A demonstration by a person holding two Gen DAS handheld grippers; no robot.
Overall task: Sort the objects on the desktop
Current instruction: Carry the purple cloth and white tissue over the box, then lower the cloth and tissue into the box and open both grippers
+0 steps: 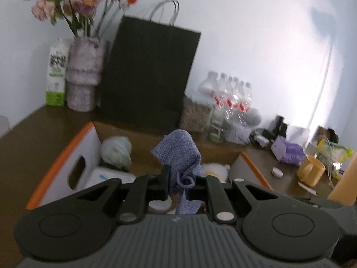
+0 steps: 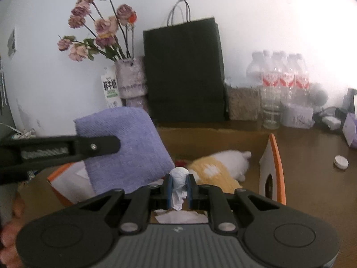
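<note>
My left gripper [image 1: 180,178] is shut on a purple woven cloth [image 1: 178,151] with a small hanging loop. It holds the cloth above an open cardboard box [image 1: 67,163] with orange-edged flaps. In the right wrist view this gripper [image 2: 117,144] reaches in from the left, and the cloth [image 2: 129,147] hangs from it as a folded slab. My right gripper [image 2: 179,177] is shut on a crumpled white tissue [image 2: 178,192] over the same box [image 2: 273,163]. Inside lie a yellow-and-white plush toy [image 2: 223,163], a pale ball [image 1: 116,150] and a white pack [image 1: 107,174].
Along the wall stand a black paper bag [image 1: 149,73], a vase of pink flowers [image 1: 83,76], a milk carton [image 1: 57,73] and several water bottles [image 1: 232,98]. To the right of the box are a white round lid [image 1: 277,171], a yellow mug [image 1: 311,170] and assorted clutter.
</note>
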